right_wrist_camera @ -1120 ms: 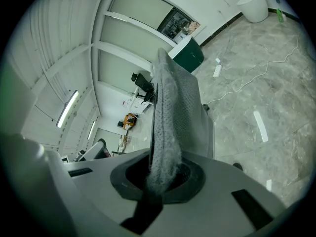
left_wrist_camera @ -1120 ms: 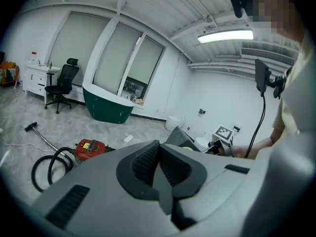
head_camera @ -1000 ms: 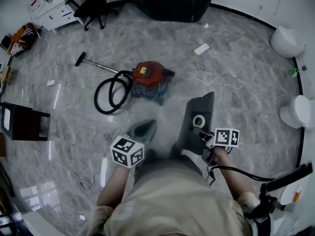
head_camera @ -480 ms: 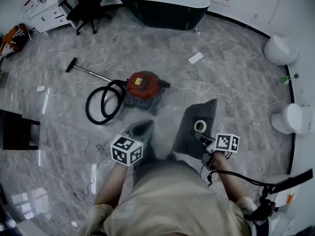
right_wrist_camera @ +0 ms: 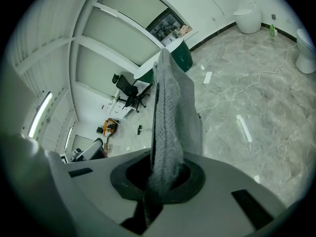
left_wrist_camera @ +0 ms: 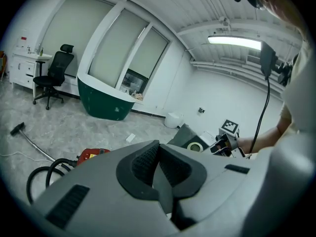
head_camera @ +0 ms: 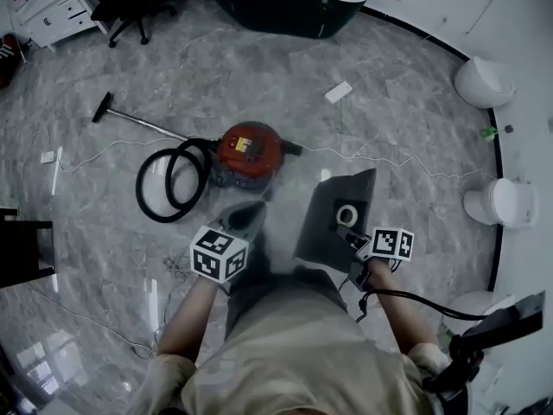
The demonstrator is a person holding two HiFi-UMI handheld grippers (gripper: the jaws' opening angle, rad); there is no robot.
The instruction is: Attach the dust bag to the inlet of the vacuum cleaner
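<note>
The dust bag point(head_camera: 327, 225) is a flat dark grey fabric thing with a white round collar point(head_camera: 347, 215) on its face. It hangs in the air just above the marble floor point(head_camera: 415, 137), out in front of the person and to their right. The right gripper point(head_camera: 350, 236) has it by the near edge, and in the right gripper view the jaws are pinched tight on a fold of the dotted grey cloth, with the rest of the bag standing up past them. The left gripper point(left_wrist_camera: 159, 167) is carrying nothing: jaws pressed together, no gap, nothing in between. It sits just left of the bag at about the same height. The vacuum cleaner point(head_camera: 249, 149) is a red canister sitting on the floor a bit ahead of the left gripper, well apart from the bag. Its black hose point(head_camera: 166, 184) is looped beside it on the left, and a wand point(head_camera: 138, 121) with a floor head lies further out. A thin white cable point(head_camera: 380, 158) runs off to the right. Further back there's a dark green tub point(head_camera: 285, 3) with a white top, an office chair point(head_camera: 130, 7), and two toilets point(head_camera: 497, 204) along the right wall. Compared to a second ago, the vacuum cleaner sits noticeably nearer to both grippers in the head view. The chair and the stuff at the left edge have slid toward the border of the picture. The grips haven't changed: bag still clamped on the right, left still closed and empty.
</note>
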